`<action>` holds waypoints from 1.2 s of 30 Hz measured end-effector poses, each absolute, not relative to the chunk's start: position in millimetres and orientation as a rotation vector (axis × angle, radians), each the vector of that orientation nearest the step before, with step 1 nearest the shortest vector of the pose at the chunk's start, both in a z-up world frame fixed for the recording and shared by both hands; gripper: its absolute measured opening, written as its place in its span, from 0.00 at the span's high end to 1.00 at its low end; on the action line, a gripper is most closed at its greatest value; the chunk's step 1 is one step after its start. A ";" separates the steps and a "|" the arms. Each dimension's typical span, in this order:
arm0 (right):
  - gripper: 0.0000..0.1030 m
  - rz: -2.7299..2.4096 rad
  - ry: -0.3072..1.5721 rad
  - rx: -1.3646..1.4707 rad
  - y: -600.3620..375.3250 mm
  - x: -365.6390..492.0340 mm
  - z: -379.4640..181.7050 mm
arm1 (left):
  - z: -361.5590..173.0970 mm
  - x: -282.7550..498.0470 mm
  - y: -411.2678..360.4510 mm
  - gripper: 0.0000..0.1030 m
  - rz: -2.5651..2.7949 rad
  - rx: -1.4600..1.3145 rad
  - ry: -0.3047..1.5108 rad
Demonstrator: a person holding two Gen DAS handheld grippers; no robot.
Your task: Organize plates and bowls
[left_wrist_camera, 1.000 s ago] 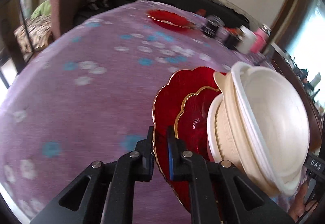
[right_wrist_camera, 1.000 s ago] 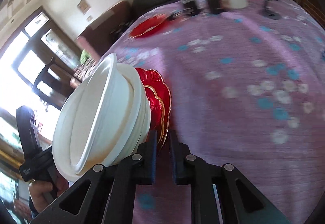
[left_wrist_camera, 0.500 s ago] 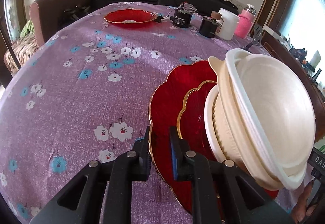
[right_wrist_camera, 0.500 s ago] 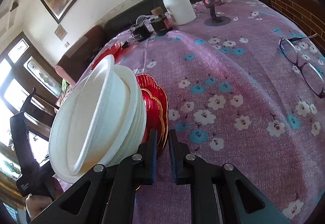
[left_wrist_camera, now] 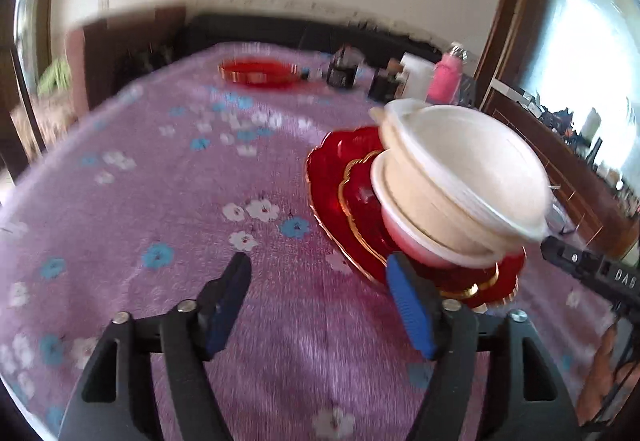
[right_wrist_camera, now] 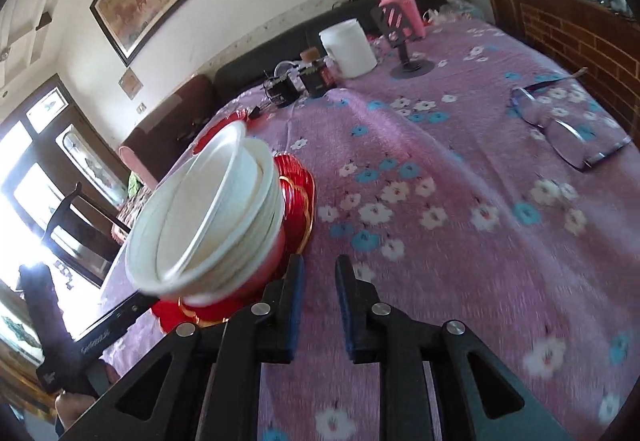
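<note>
A stack of white bowls [left_wrist_camera: 460, 181] sits on two red gold-rimmed plates [left_wrist_camera: 340, 193] on the purple flowered tablecloth; it also shows in the right wrist view [right_wrist_camera: 212, 217], with the red plates [right_wrist_camera: 298, 197] under it. My left gripper [left_wrist_camera: 320, 273] is open and empty, just left of the stack, its right finger close to the plate rim. My right gripper [right_wrist_camera: 318, 273] is open a little and empty, just right of the stack. Another red plate [left_wrist_camera: 258, 71] lies at the far side of the table.
At the far edge stand a white container [right_wrist_camera: 348, 47], a pink bottle [right_wrist_camera: 398, 3], a black phone stand [right_wrist_camera: 408, 57] and small dark gadgets [right_wrist_camera: 298, 81]. Glasses [right_wrist_camera: 568, 129] lie at the right. A brick wall [right_wrist_camera: 580, 37] borders the right side.
Both grippers have let go of the red plate rim and opened, the left one wide. The stack now rests on the table and both grippers have drawn back a little.
</note>
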State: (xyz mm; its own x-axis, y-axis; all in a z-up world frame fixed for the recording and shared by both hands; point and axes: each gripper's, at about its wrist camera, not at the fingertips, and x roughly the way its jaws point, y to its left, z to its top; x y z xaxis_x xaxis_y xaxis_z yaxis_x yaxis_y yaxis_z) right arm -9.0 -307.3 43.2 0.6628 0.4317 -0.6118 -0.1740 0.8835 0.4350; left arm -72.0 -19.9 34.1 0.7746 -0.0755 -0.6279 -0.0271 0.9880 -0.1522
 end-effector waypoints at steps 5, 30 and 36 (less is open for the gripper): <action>0.82 0.356 0.722 0.298 -280.2 -29.4 43.1 | 36.5 -100.7 -51.3 0.29 -0.026 0.013 0.593; 0.22 0.313 0.574 0.170 -249.6 -58.8 43.9 | 17.6 -117.5 -63.1 0.11 0.097 0.105 0.579; 0.17 0.322 0.566 0.157 -247.4 -61.5 44.6 | 17.0 -119.4 -66.0 0.11 0.102 0.122 0.572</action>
